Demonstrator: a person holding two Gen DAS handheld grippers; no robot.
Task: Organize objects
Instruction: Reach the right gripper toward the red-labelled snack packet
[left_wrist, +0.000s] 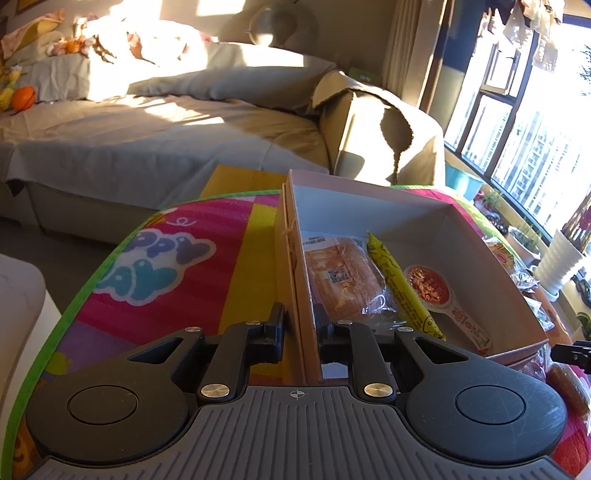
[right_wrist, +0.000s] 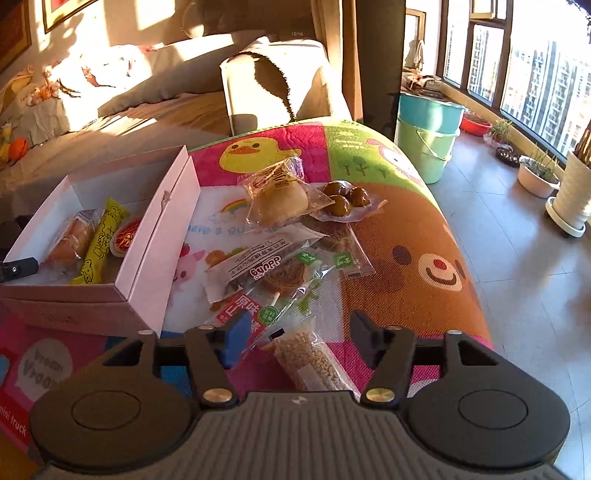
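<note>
Left gripper (left_wrist: 300, 325) clamped on box (left_wrist: 476, 251) wall; right gripper (right_wrist: 295, 338) wide over grain packet (right_wrist: 314, 363). Risk: snagging neighbouring wrappers (right_wrist: 258, 291), dragging pile.

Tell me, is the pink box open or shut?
Open. The pink box has no lid on top, and the snacks inside show, like the yellow stick pack.

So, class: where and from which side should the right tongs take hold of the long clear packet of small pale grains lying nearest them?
Grip the grain packet across its narrow width, mid-length, coming down from above. It lies flat, pointing away between the open right tongs, so its long sides probably face the pads.
</note>
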